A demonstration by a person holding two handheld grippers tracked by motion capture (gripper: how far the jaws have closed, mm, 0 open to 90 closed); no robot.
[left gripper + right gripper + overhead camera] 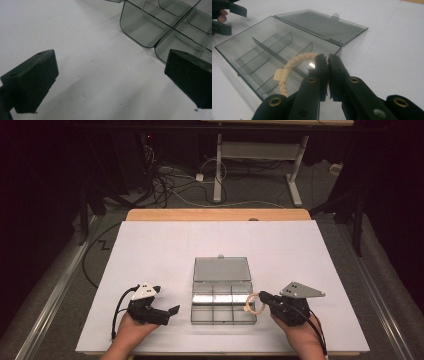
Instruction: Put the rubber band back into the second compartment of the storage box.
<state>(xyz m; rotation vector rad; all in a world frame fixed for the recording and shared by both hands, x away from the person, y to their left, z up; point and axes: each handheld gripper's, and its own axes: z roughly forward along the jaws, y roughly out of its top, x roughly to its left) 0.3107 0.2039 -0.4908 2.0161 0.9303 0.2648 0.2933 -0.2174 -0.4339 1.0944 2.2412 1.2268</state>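
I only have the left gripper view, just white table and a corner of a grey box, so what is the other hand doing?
Observer: The right hand-held gripper is shut on a beige braided ring.
Operator: Where is that ring?
Observer: Over the right end of the compartment box, not lying in it.
Operator: Is the box open?
Observer: Yes, its lid lies flat behind it.

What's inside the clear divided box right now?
The box compartments look empty. The rope ring, pinched by the right gripper, hangs over one corner; the gripper's fingers cover the floor there.
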